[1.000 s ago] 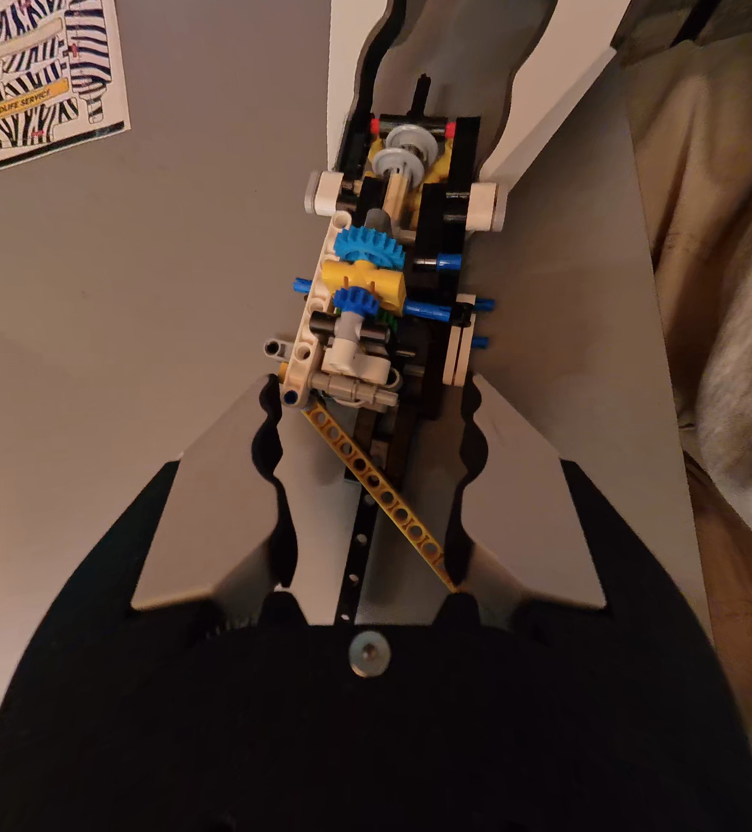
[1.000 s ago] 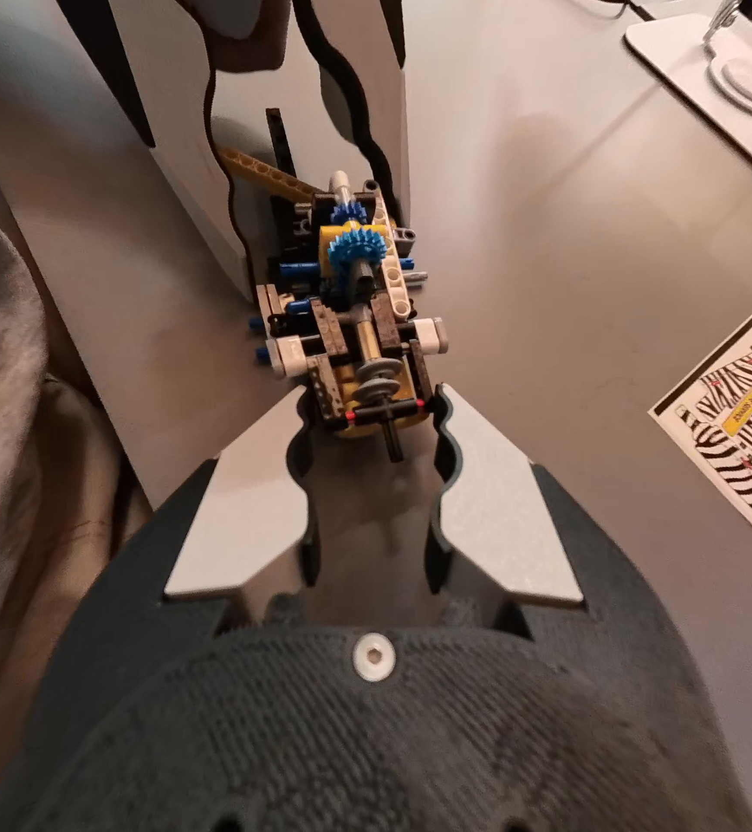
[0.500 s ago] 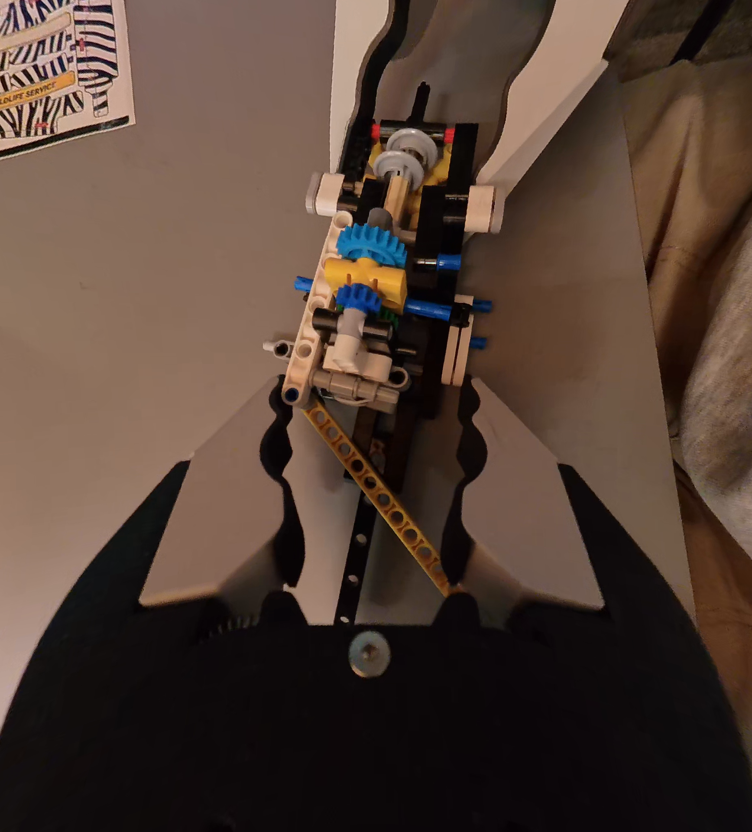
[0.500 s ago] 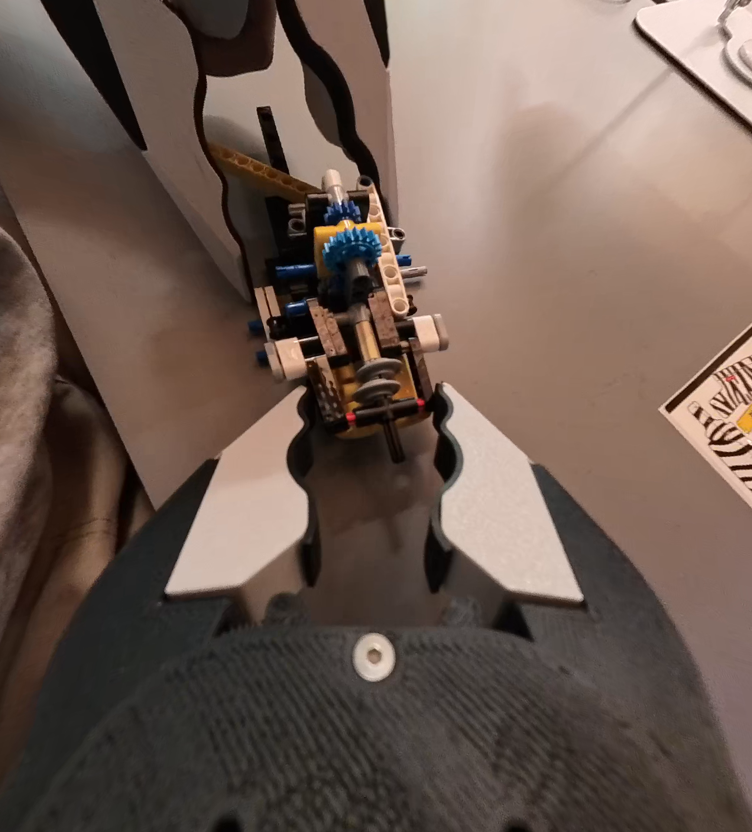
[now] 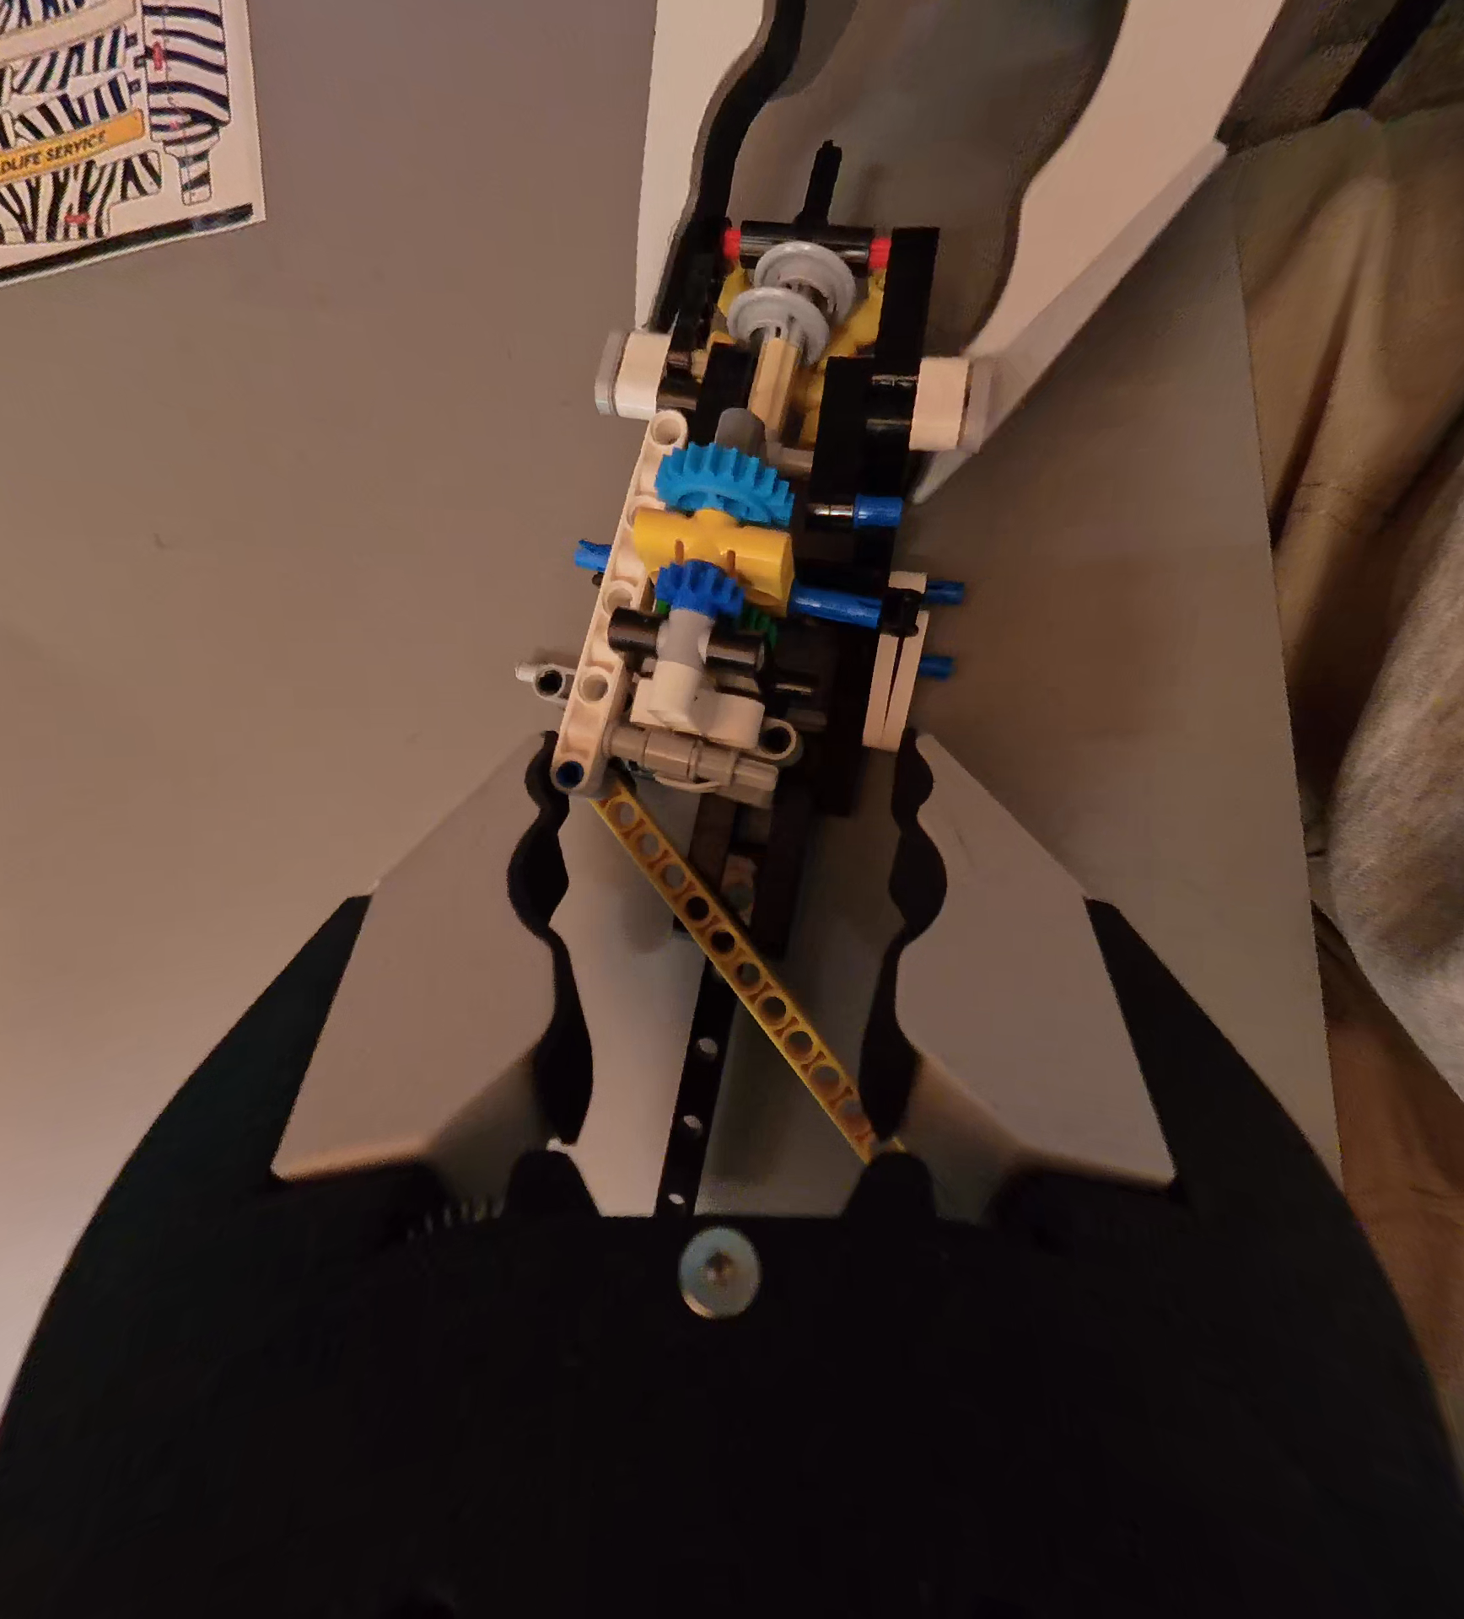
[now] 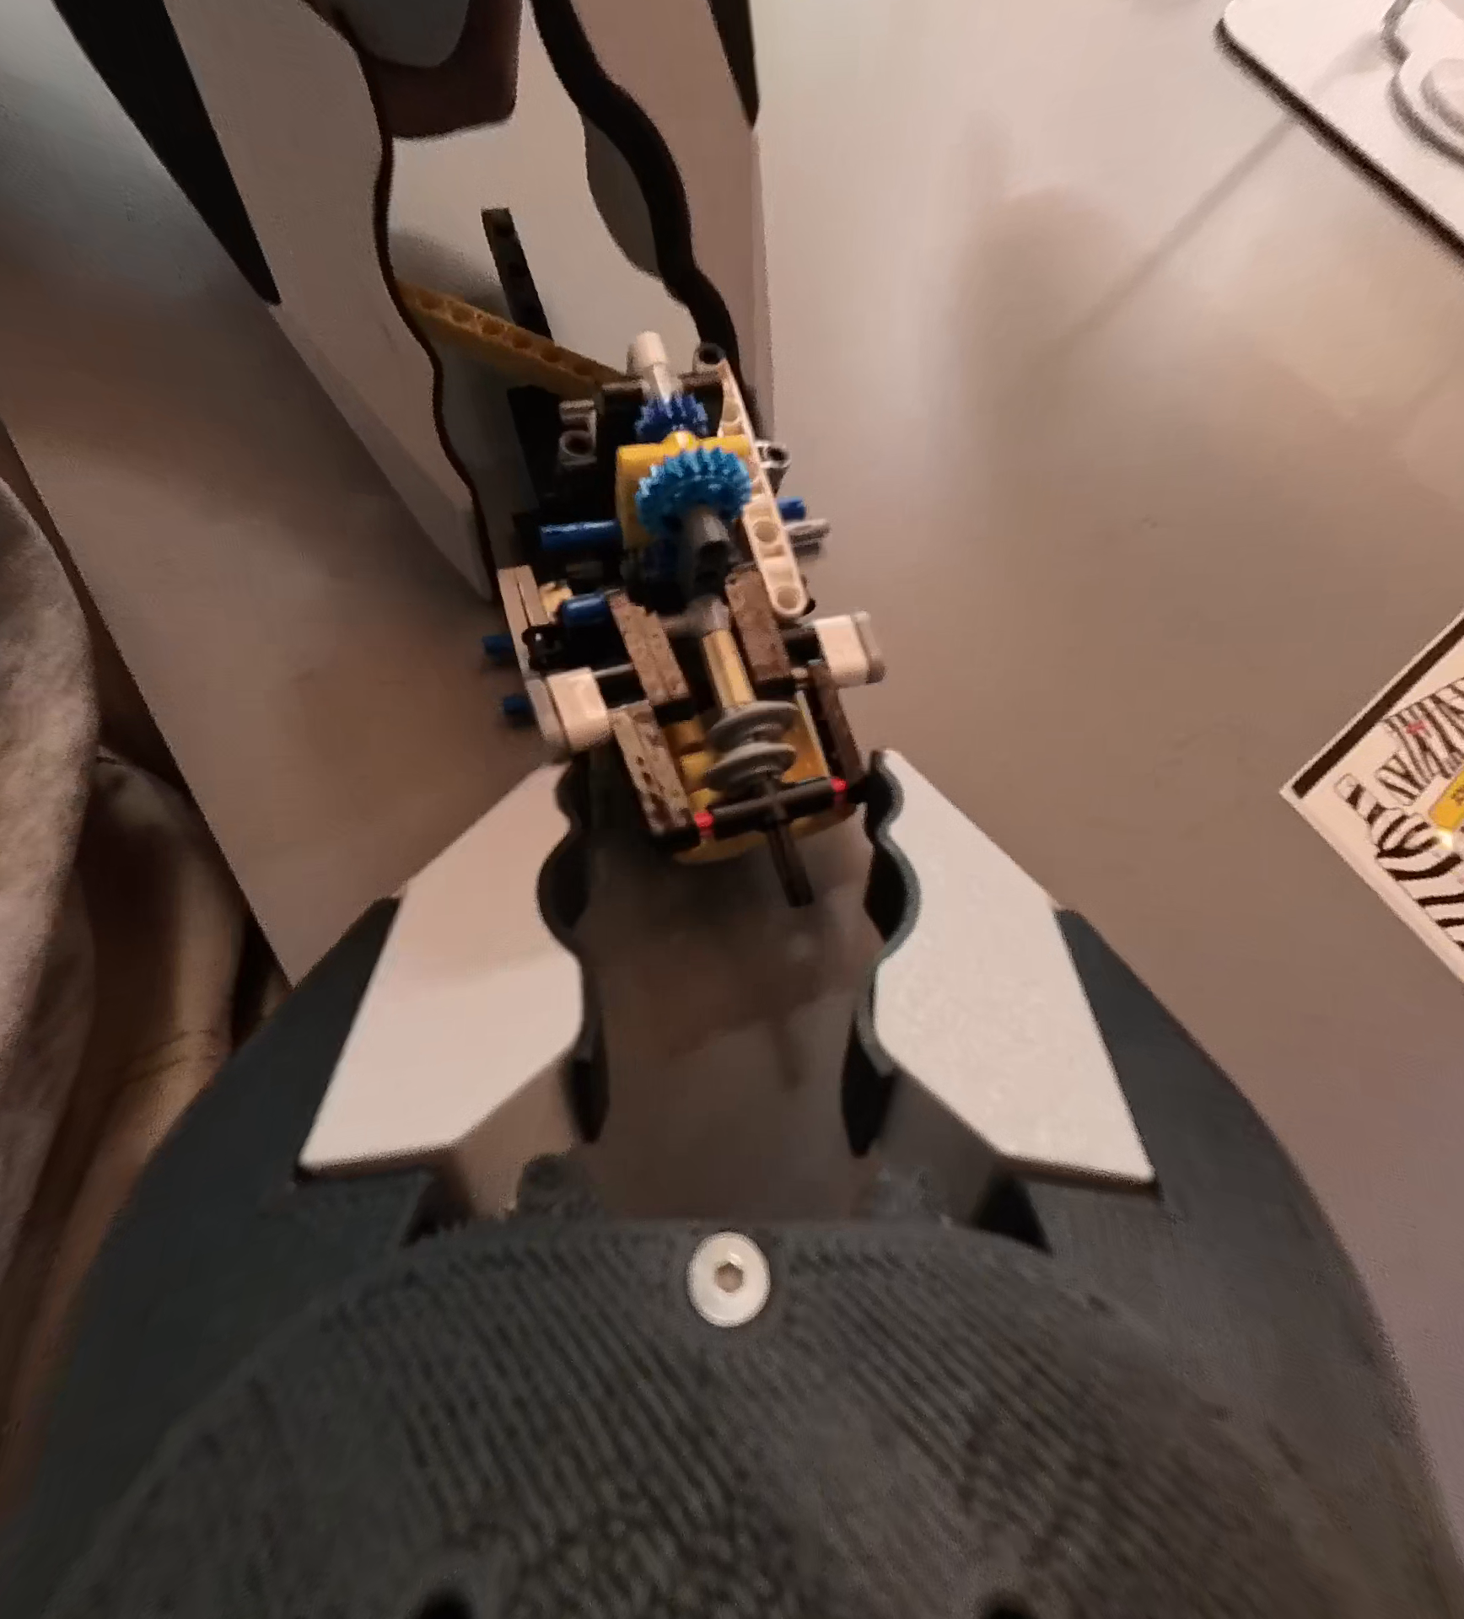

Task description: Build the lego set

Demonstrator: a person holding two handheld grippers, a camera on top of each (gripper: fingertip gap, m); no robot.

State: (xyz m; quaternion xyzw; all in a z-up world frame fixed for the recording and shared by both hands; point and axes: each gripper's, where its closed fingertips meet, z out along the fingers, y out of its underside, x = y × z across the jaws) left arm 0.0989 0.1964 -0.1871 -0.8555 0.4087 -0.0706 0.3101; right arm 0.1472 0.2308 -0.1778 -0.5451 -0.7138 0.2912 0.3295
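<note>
A Lego Technic assembly [image 5: 711, 561] of black and white beams, blue gears, a yellow block and grey pulleys hangs over the grey table [image 5: 273, 569] between my two grippers, which face each other. My left gripper [image 5: 728, 758] is shut on its near end, and a long yellow beam [image 5: 737, 955] and a black beam run back between the fingers. My right gripper [image 6: 724, 775] is shut on the pulley end of the assembly [image 6: 711, 631]. Each gripper's white fingers [image 5: 676, 131] show at the top of the other's view [image 6: 334, 219].
A zebra-striped sticker sheet [image 5: 71, 131] lies on the table, also in the right wrist view [image 6: 1429, 832]. A white tray [image 6: 1368, 114] sits at the far corner. Beige fabric [image 5: 1412, 526] lies beyond the table edge, close beside the assembly.
Both grippers and the assembly have shifted together over the table, so the sticker sheet slides in both views. In the right wrist view the assembly now sits tilted.
</note>
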